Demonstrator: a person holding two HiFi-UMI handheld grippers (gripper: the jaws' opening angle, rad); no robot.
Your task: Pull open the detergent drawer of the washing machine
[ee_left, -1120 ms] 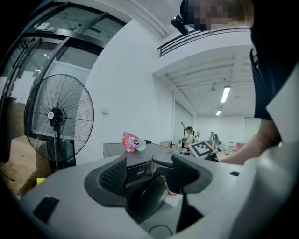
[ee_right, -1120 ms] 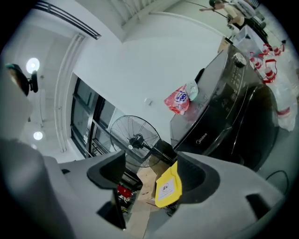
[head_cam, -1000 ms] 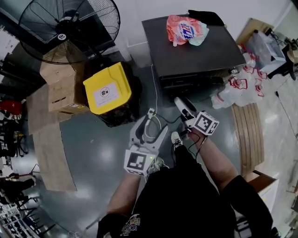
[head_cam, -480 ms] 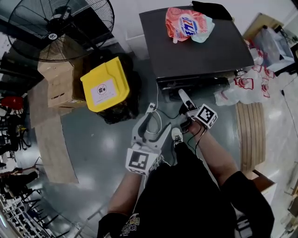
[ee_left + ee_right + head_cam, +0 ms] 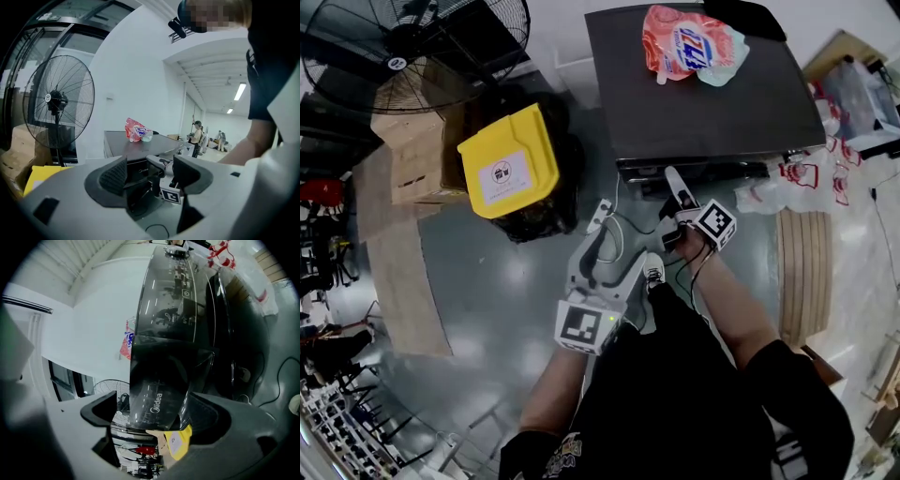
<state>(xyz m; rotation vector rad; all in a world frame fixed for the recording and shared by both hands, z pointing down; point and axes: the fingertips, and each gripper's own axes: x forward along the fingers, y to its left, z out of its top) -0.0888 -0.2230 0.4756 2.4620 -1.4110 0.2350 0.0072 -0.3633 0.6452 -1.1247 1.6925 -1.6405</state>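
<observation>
We look steeply down on the dark washing machine (image 5: 675,112) at the upper right of the head view. A red and white detergent pouch (image 5: 689,47) lies on its top, with a black item (image 5: 745,14) at the top edge behind it.

The right gripper (image 5: 675,183) sits at centre right of that view, its tip up against the machine's front edge. In the right gripper view, the glossy dark detergent drawer (image 5: 159,390), marked with a white logo, stands between the right gripper's (image 5: 154,420) fingers. The fingers are spread wide around the panel. A gap shows at the left one (image 5: 101,413), and the right one (image 5: 213,420) sits just beside the panel's edge; we cannot tell whether it touches.

The left gripper (image 5: 614,248) is lower, near the middle of the head view, over the grey floor and apart from the machine. In its own view the left gripper's (image 5: 150,173) fingers stand wide with nothing held between them. Beyond them we see the machine's front (image 5: 136,161) and the right gripper's marker cube (image 5: 171,196).

A yellow bin (image 5: 508,173) stands left of the machine, with cardboard boxes (image 5: 417,155) further left and a large black fan (image 5: 403,47) in the upper left corner. White plastic bags (image 5: 806,178) with red print lie to the right of the machine. A thin cable (image 5: 619,234) trails over the floor near the left gripper.
</observation>
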